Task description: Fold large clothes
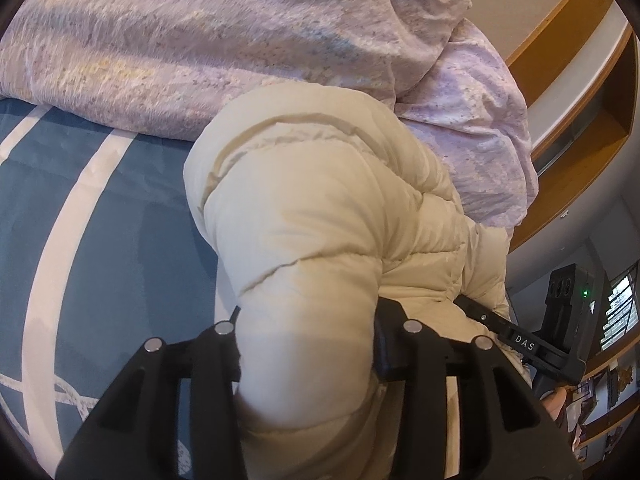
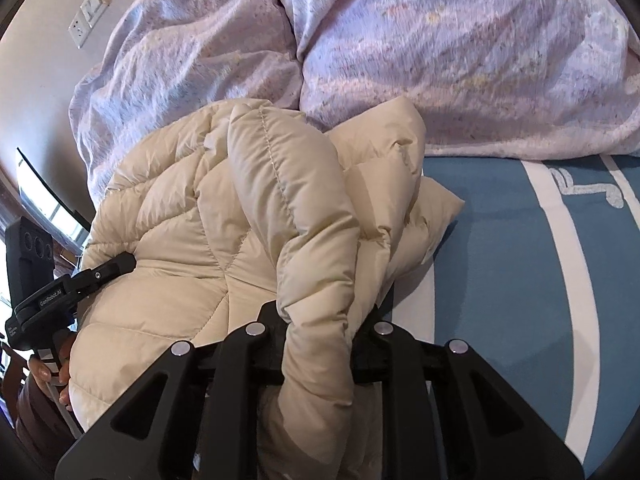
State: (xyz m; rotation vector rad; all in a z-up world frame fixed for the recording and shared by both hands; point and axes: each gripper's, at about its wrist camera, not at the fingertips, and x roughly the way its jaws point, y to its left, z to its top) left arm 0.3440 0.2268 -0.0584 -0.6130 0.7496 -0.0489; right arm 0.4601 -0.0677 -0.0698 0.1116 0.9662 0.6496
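In the left wrist view, a blue bed sheet (image 1: 120, 240) with white stripes fills the nine o'clock side. A bunched lilac duvet (image 1: 200, 40) lies across twelve o'clock, resting on the sheet. At the centre sits the cream puffer jacket (image 1: 320, 200), bundled on the bed with its far end touching the duvet. The left gripper (image 1: 308, 344) comes up from six o'clock, and its fingers (image 1: 390, 340) are clamped on a thick padded fold of the jacket. At four o'clock the other gripper's black body shows at the jacket's edge, and wooden shelves (image 1: 568, 40) curve past two o'clock.

In the right wrist view, the left gripper (image 2: 116, 264) reaches in from nine o'clock, touching the jacket's quilted panel. A wall socket plate (image 2: 88, 14) sits at eleven o'clock. The puffer jacket (image 2: 192, 220) is heaped from the centre toward eight o'clock, against the lilac duvet (image 2: 460, 60) at twelve o'clock. The right gripper (image 2: 320, 344) rises from six o'clock, its fingers (image 2: 268, 320) squeezed around a rolled, sleeve-like length of jacket. The striped blue bed sheet (image 2: 500, 260) spreads toward three o'clock.
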